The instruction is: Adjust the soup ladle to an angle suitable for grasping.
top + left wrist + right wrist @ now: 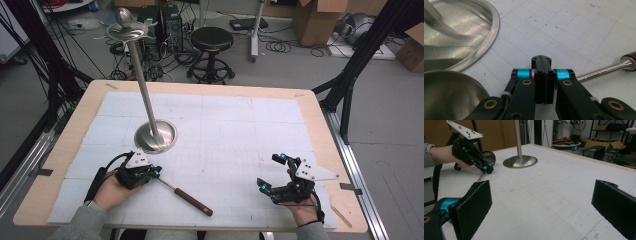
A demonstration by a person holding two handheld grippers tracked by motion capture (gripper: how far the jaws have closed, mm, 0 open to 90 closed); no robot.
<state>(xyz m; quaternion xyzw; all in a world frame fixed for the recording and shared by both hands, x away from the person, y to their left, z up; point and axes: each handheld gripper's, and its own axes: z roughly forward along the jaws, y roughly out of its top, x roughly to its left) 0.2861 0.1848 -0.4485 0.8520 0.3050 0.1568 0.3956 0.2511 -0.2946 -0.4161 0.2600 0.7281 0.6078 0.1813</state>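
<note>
Your left gripper (154, 172) sits at the near left of the table (320, 125), its jaws clamped tight on the metal shaft of the ladle (181, 192), close to the bowl end; in the left gripper view the shaft (604, 71) runs out to the right from behind the closed jaws, and the bowl (449, 95) lies low at the left, just beside the stand (156, 136). The wooden handle (196, 202) trails toward you, resting on the table. This looks like the start of lifting the ladle to hang it on the stand, so raise slowly and keep the grip firm: the thin, smooth shaft may twist between the pads, and the long handle will pull down. Mind the stand's base, which the bowl nearly touches; lift clear before swinging. Your right gripper (274, 174) waits well apart at the near right, jaws wide open with nothing between them, ready to steady the handle if it swings.
</note>
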